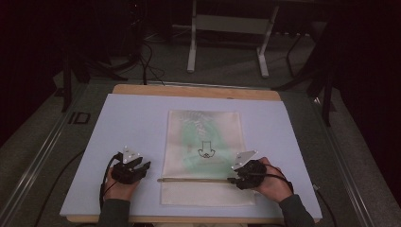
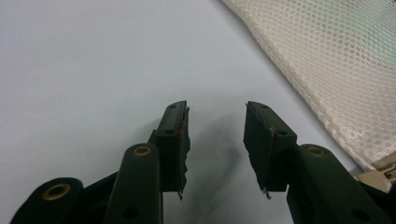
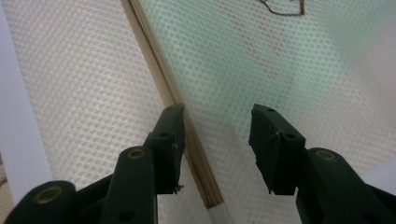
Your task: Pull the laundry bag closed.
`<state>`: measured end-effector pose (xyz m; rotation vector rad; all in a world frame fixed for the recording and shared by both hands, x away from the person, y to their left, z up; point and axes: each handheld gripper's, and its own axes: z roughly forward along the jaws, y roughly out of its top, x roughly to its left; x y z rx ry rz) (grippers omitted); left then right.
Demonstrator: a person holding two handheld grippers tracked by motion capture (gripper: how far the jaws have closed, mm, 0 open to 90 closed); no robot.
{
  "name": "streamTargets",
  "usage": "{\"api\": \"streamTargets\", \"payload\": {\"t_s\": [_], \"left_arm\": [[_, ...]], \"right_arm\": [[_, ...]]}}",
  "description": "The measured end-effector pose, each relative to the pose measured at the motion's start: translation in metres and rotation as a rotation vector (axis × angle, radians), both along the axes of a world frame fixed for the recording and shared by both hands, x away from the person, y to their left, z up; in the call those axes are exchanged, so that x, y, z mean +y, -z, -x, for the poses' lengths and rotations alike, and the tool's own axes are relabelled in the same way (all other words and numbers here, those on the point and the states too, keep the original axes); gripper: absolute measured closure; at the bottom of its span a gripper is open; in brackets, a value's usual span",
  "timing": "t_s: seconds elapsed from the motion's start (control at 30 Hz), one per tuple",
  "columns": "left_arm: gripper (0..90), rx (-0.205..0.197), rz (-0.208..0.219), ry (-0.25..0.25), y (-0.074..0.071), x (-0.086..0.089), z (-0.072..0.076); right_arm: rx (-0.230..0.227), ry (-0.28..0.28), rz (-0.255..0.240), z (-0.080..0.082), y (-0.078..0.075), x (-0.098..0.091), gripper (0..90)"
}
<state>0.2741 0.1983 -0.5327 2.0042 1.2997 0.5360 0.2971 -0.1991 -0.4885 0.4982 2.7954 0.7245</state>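
A white mesh bag (image 1: 208, 194) lies flat in the middle of the pale blue mat (image 1: 132, 118). Something green with a dark outline drawing (image 1: 204, 152) shows through the mesh. A tan zipper (image 1: 189, 179) runs across the bag near its front end. My right gripper (image 1: 235, 180) stands open at the zipper's right end. In the right gripper view the zipper (image 3: 156, 60) passes beside the left jaw of that gripper (image 3: 217, 112), over the mesh (image 3: 84, 70). My left gripper (image 1: 142, 166) is open over bare mat, left of the bag, with nothing between its jaws (image 2: 217, 109) and the mesh (image 2: 327, 56) off to the right.
The mat sits on a wooden tabletop (image 1: 189, 90). Beyond the far edge stand a white frame's legs (image 1: 191, 52) and cables on the dark floor. Bare mat lies on both sides of the bag.
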Motion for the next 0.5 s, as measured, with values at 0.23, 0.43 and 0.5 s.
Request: {"api": "streamTargets", "payload": {"t_s": [0.23, 0.43, 0.5], "left_arm": [[59.1, 0.002, 0.001, -0.002, 0.000, 0.000, 0.000], [59.0, 0.006, 0.002, -0.004, 0.000, 0.000, 0.000], [59.0, 0.007, 0.002, -0.006, 0.000, 0.000, 0.000]], "right_arm": [[0.004, -0.024, 0.003, 0.000, 0.000, 0.009, 55.2], [0.004, -0.056, 0.013, -0.001, -0.001, 0.019, 55.2], [0.005, -0.058, 0.012, -0.001, -0.002, 0.020, 55.2]]}}
